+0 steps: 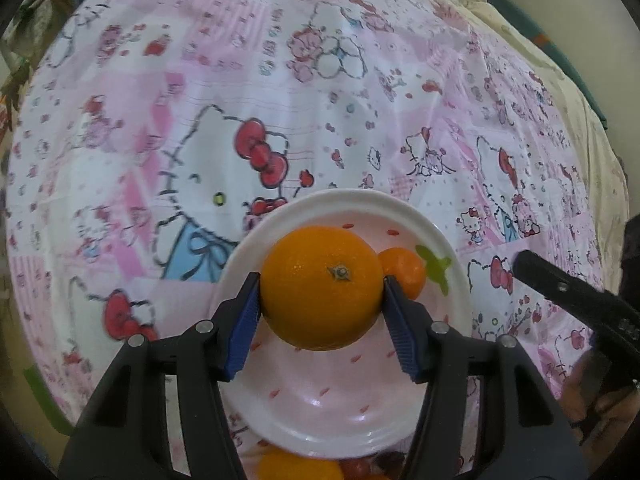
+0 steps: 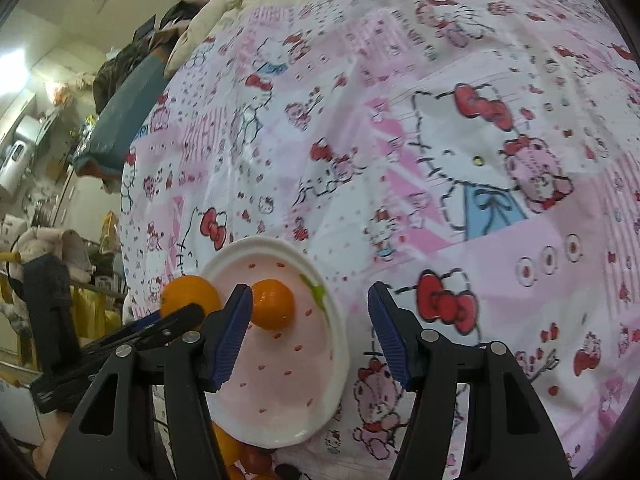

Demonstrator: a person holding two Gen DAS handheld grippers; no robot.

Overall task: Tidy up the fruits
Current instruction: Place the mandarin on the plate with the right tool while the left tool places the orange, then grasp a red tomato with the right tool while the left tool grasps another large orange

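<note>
Large orange (image 1: pixel 322 286): pinched by left gripper (image 1: pixel 322 292) above pink plate (image 1: pixel 456 292). Smaller orange (image 2: pixel 272 304): lying on plate. Right gripper (image 2: pixel 310 300): fingers spread, nothing held; room clutter seen only in its view.

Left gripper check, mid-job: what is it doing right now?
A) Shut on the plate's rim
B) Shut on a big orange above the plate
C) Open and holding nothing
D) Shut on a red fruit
B: in the left wrist view the left gripper has both blue pads pressed against the big orange, over the pink plate where a smaller orange already sits.
</note>
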